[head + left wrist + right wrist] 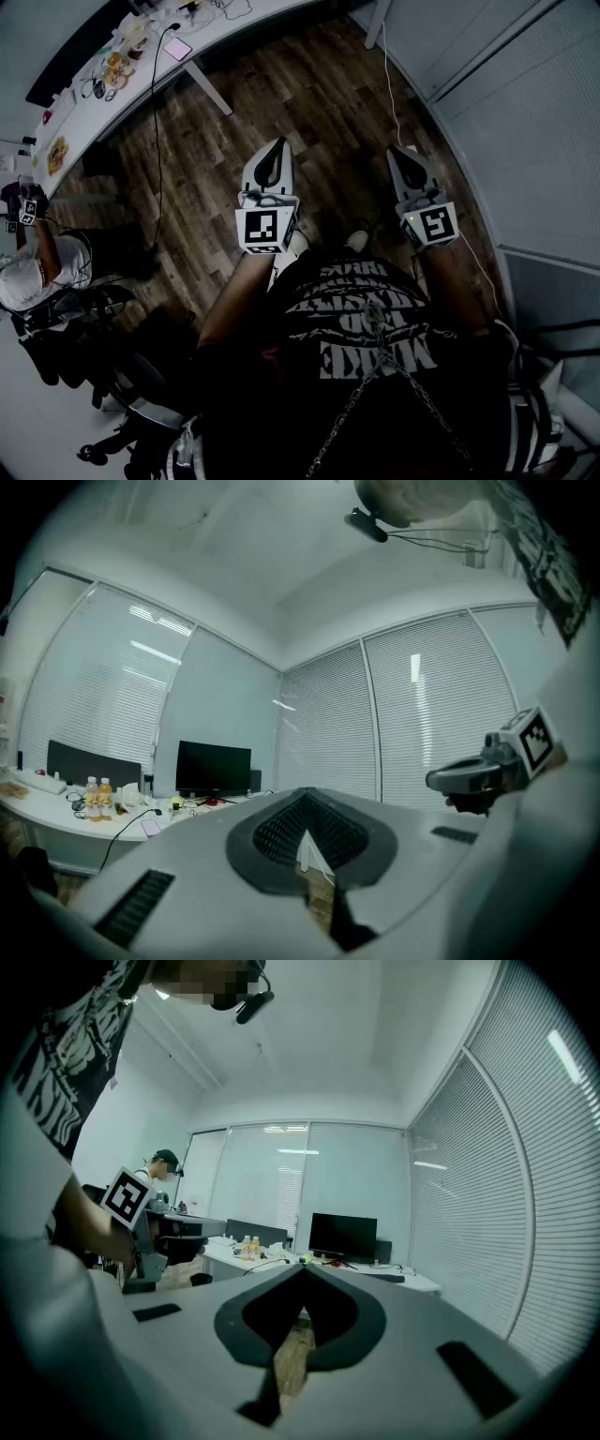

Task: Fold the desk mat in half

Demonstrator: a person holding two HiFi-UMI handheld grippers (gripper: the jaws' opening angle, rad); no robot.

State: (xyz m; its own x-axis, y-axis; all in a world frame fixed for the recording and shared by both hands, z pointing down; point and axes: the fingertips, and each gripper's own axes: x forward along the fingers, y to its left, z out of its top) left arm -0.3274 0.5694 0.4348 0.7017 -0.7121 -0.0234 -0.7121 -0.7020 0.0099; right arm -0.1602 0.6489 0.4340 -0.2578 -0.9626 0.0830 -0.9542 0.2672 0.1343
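Printed shirt in foreground, a person holds left tongs and right tongs closed and empty above the wood floor, apparently waiting to start; no desk mat is visible, the tabletop well apart.

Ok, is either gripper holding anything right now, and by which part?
Nothing is held. The left gripper and right gripper are both shut with nothing between the jaws, over the floor.

Dim, bluish frames (strong fisheye bending at edges), ceiling-lit.
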